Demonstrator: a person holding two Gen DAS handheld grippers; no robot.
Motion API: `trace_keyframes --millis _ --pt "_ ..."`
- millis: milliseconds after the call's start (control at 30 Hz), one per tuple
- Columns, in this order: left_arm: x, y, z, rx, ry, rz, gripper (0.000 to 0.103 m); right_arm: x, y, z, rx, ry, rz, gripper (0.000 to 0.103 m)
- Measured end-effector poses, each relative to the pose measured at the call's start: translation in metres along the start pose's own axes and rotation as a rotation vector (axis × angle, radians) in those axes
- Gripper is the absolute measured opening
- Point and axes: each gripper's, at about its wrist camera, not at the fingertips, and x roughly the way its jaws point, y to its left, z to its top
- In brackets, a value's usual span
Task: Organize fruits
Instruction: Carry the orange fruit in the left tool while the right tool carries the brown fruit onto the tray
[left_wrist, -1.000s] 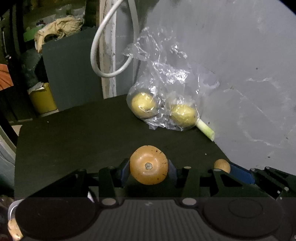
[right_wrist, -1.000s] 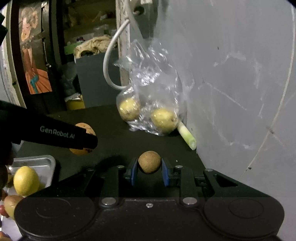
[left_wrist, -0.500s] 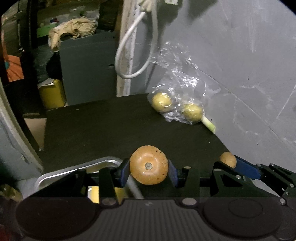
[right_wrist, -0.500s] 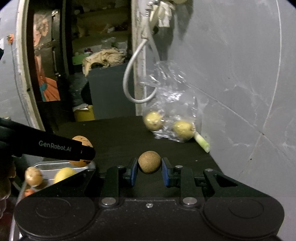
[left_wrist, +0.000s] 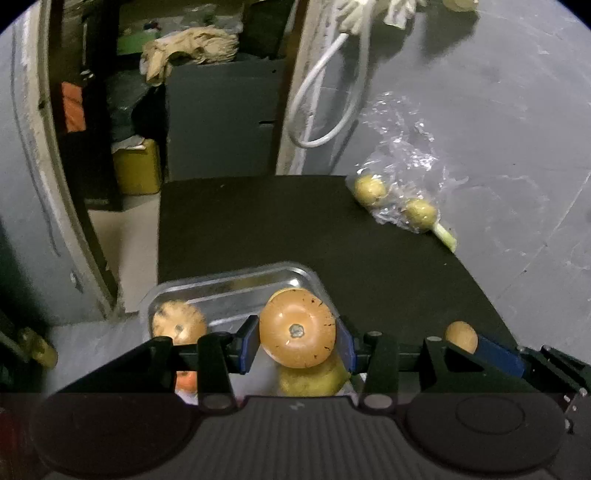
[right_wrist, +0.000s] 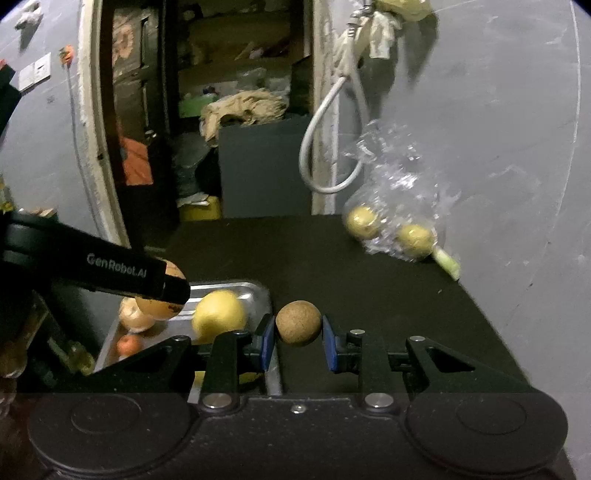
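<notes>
A dark tabletop (left_wrist: 295, 229) runs along a grey wall (left_wrist: 498, 110), with a cluttered storeroom doorway beyond its far edge. My left gripper (left_wrist: 297, 343) has its blue pads clamped on an orange fruit (left_wrist: 297, 334), stem end facing the camera, and I see it held over the far right corner of the metal tray (left_wrist: 229, 284), which sits at the tabletop's near left edge. My right gripper (right_wrist: 298, 341) is closed on a small brown round fruit (right_wrist: 298, 323), hanging just past the tray's right rim, above the bare tabletop. Inside the tray, from the right wrist camera, I make out a yellow fruit (right_wrist: 219, 314) near the right wall, a pale orange fruit (right_wrist: 135, 319) toward the left, and a small reddish one (right_wrist: 129, 343) nearer me. At the tabletop's far right corner, against the wall, lies a clear plastic bag (right_wrist: 399, 206) with two yellowish fruits (right_wrist: 364, 221) inside and a pale green stalk (right_wrist: 448, 262) poking out beside it. A white cable loop (left_wrist: 325, 110) hangs on the wall above that corner.
</notes>
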Motion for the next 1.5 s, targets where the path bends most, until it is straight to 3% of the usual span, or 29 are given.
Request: trace_keyframes --millis 500,1500 --pt "-0.008 0.019 -0.041 -0.044 0.026 0.025 0.048 0.005 0.017 -0.024 -0.031 0.121 0.055 0.029" --pt "0.026 0.018 -0.060 -0.120 0.141 0.063 0.048 0.052 0.019 -0.031 -0.076 0.245 0.132 0.029"
